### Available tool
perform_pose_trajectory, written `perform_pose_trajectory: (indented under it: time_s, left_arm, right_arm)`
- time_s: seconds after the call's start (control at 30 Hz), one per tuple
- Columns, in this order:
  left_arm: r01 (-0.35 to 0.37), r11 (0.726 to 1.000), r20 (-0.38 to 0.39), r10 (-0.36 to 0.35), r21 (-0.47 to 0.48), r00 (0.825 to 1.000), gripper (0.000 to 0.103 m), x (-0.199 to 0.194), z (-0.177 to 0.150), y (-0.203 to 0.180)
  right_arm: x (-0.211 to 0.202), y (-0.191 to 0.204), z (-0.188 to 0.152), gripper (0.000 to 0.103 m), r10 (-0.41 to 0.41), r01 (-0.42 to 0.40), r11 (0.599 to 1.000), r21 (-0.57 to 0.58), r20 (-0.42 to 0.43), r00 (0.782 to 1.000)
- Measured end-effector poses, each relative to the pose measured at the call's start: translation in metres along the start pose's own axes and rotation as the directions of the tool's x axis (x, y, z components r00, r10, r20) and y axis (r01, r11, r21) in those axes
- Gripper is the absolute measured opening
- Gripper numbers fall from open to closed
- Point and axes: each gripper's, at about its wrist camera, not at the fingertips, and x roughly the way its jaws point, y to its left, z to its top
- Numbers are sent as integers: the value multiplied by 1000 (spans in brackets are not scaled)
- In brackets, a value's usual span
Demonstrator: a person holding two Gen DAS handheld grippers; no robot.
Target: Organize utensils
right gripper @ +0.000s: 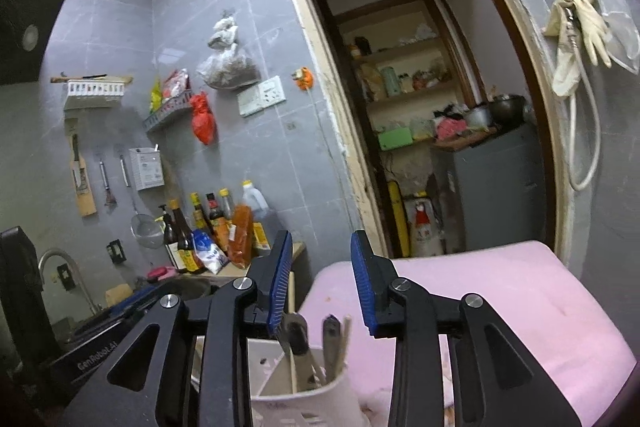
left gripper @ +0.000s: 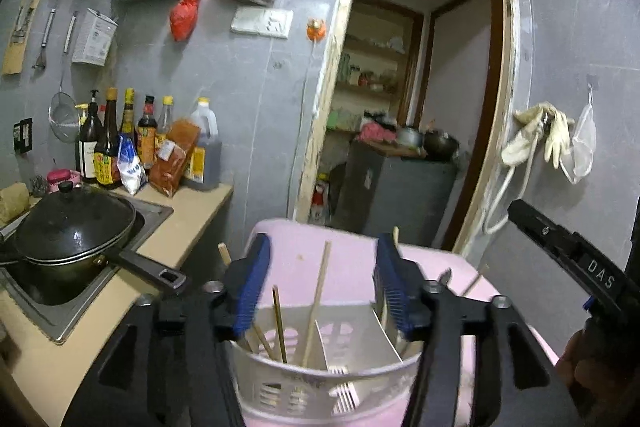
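A white slotted utensil holder (left gripper: 320, 383) with dividers stands on a pink surface (left gripper: 344, 267). It holds several chopsticks (left gripper: 316, 303) and a fork (left gripper: 340, 383). My left gripper (left gripper: 320, 283) is open and empty, its blue pads above the holder's rim. The right gripper's black body (left gripper: 568, 251) shows at the right edge of this view. In the right wrist view my right gripper (right gripper: 320, 283) is open and empty above the holder (right gripper: 304, 387), where dark-handled utensils (right gripper: 296, 339) and chopsticks (right gripper: 344, 335) stand.
A black lidded wok (left gripper: 76, 227) sits on the stove on the counter at left, its handle pointing toward the holder. Sauce bottles (left gripper: 132, 143) line the wall. A doorway (left gripper: 404, 107) opens behind. Gloves (left gripper: 540, 135) hang at right.
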Motion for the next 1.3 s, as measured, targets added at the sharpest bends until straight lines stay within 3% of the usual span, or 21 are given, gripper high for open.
perform_pose_trajectory:
  time_s: [0.1, 0.23, 0.33, 0.4, 0.47, 0.53, 0.73, 1.17, 1.3]
  left_arm:
    - [12, 1000, -43, -13, -7, 999, 60, -5, 2, -4]
    - [18, 1000, -83, -17, 15, 996, 68, -10, 4, -13]
    - [35, 999, -105, -33, 17, 994, 76, -14, 5, -17]
    - [44, 999, -117, -43, 9, 992, 87, -15, 6, -19]
    - [63, 998, -129, -63, -4, 990, 97, -18, 5, -20]
    - [65, 998, -136, -64, -2, 989, 98, -20, 4, -22]
    - [60, 997, -142, -53, 49, 989, 98, -30, -2, -35]
    - [3, 997, -145, 9, 76, 989, 98, -76, -22, -71]
    - [-29, 996, -135, 40, 80, 990, 98, -99, -31, -80]
  right_arm:
    - [-11, -5, 6, 30, -39, 39, 999, 2, -20, 999]
    - [-26, -12, 11, 52, -76, 76, 997, 8, -41, 996]
    - [-35, -16, 12, 52, -111, 110, 994, -11, -72, 991]
    - [-43, -19, 12, 56, -140, 139, 990, -20, -93, 986]
    - [-49, -22, 12, 69, -168, 166, 986, -26, -104, 980]
    - [-58, -25, 12, 81, -192, 189, 981, -30, -111, 975]
    - [-77, -33, 11, 103, -257, 251, 966, -58, -145, 955]
    - [-137, -51, 4, 103, -326, 308, 945, -114, -226, 918]
    - [-160, -52, 2, 103, -306, 286, 951, -114, -240, 921]
